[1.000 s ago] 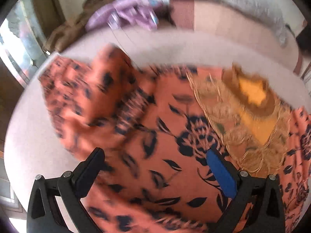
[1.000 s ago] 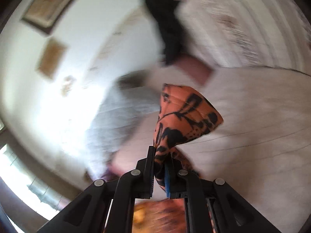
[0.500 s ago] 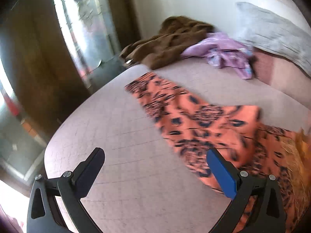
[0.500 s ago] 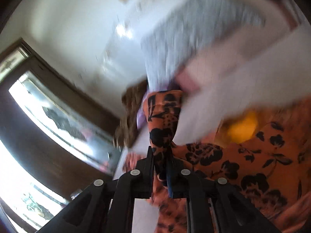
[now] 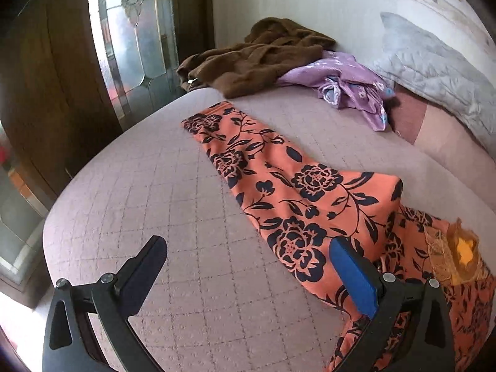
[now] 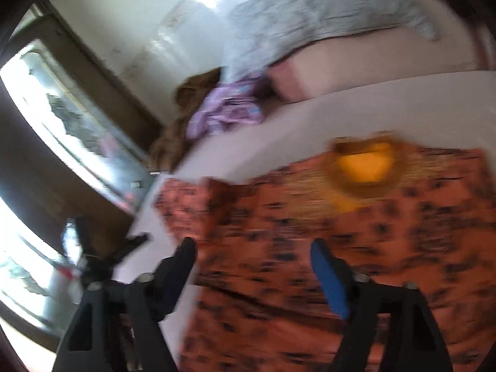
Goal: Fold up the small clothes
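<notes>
Left wrist view | left hand-held gripper open, empty, orange floral garment flat on bed ahead-right of it | right hand-held gripper jaws just opening, nothing between | next: pinch the far sleeve end, fold across squarely.

A: Which parts are cut off?
B: The orange dress runs past the left-wrist picture's right and bottom edges; one finger hides its near hem.
A: And the right-wrist view?
B: Motion-blurred; the flower print and the yellow neckline are smeared.
</notes>
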Motion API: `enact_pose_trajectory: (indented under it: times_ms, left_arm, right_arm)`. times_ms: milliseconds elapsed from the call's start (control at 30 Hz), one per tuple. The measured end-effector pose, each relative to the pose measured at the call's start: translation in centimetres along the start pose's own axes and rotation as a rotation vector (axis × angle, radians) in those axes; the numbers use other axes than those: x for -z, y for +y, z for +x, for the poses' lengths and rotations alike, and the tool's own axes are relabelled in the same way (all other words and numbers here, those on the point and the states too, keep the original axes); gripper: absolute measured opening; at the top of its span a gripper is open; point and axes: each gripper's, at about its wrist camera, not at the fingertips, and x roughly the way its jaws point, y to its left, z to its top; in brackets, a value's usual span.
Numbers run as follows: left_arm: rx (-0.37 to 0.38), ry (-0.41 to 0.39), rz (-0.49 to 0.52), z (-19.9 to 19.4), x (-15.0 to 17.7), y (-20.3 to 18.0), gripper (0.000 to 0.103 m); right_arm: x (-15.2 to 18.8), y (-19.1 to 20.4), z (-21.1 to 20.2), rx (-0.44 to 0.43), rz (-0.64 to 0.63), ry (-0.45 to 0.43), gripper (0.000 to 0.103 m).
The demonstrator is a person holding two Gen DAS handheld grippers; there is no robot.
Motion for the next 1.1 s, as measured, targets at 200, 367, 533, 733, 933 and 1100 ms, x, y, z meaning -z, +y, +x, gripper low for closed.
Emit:
enact_pose_trajectory:
  times_ms: [200, 367, 533, 733, 933, 1100]
  left_arm:
    - [-0.02, 0.082, -0.106, 2.7, -0.4, 2.2, 0.103]
    - [-0.008, 0.149, -0.216, 6.6, -1.1, 5.5, 0.103]
    - [0.015, 0.126, -0.338, 9.0, -3.4, 8.2, 0.103]
    - [0.081, 0.142, -0.369, 14.1, -7.9, 10.1, 0.089]
    - [0.08, 0.18, -0.421, 19.1, -11.8, 11.4, 0.059]
    - [0.044, 0.16, -0.302, 20.8, -13.4, 9.1, 0.055]
  right_arm:
    - [1.6, -8.0, 0.6, 0.168, 0.052, 0.101, 0.056]
    - [4.2, -10.8, 2.2, 0.2, -0.014, 0.157, 0.054]
    - [2.2, -9.9, 0.4, 0.106, -0.015, 0.088, 0.055]
    - [0.9, -9.7, -0.6, 0.101, -0.047, 0.057, 0.055]
    - [-0.2, -10.7, -1.4, 0.054, 0.046, 0.025, 0.055]
    - [-0.5, -11.0, -0.4, 0.085, 0.052, 0.037, 0.055]
